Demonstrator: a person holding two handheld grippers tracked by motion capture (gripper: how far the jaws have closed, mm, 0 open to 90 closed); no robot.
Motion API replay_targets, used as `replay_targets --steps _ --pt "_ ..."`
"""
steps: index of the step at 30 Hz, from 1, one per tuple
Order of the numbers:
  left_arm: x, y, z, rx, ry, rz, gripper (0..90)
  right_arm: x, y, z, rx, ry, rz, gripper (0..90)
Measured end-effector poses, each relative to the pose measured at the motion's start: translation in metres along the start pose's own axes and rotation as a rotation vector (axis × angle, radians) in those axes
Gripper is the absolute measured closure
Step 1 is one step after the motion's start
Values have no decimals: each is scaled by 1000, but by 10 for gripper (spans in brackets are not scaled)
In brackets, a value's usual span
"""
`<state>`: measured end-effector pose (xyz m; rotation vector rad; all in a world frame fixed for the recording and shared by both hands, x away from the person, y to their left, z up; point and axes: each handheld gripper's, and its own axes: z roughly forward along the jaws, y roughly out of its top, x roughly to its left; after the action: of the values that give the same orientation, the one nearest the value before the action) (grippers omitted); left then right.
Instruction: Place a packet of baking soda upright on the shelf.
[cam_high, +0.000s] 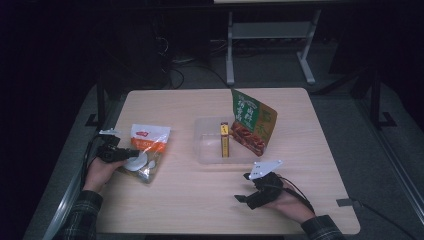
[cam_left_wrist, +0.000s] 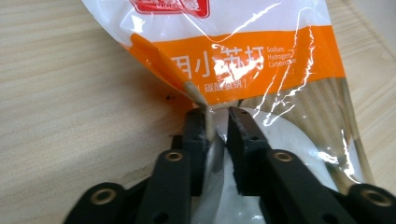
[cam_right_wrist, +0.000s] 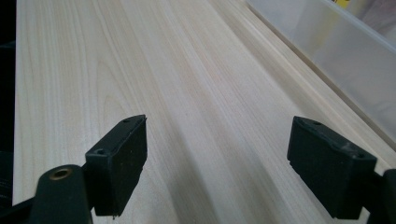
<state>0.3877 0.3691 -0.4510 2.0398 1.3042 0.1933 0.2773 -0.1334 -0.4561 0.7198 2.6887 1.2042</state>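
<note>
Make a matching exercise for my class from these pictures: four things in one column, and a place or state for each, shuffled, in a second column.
Things:
1. orange and white bag
2. green snack bag
3. yellow box
4. right gripper

Places or states:
A. lies inside the clear tray
B. open above bare table
C. leans on the tray's right side
D. pinched by the left gripper

Pairs: 1-D, 2-C, 3-A, 4-B

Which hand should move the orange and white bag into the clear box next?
Left. The left hand-held gripper already pinches the orange and white bag. The right hand-held gripper is open over bare table, beside the clear box.
</note>
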Motion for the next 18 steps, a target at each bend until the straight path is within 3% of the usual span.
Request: replay_targets --steps 7,10,15,18 --pt "0 0 -7 -29 -37 -7 872 0 0 -1 -2 4 -2 198" --pt "-3 1 -15 -38 -51 25 882 -1 0 -1 -4 9 5 198" --pt "-10 2 -22 -77 -65 49 891 -2 1 -3 -12 25 25 205" --pt "-15 2 -31 -112 -95 56 893 -2 2 -4 -13 43 34 209"
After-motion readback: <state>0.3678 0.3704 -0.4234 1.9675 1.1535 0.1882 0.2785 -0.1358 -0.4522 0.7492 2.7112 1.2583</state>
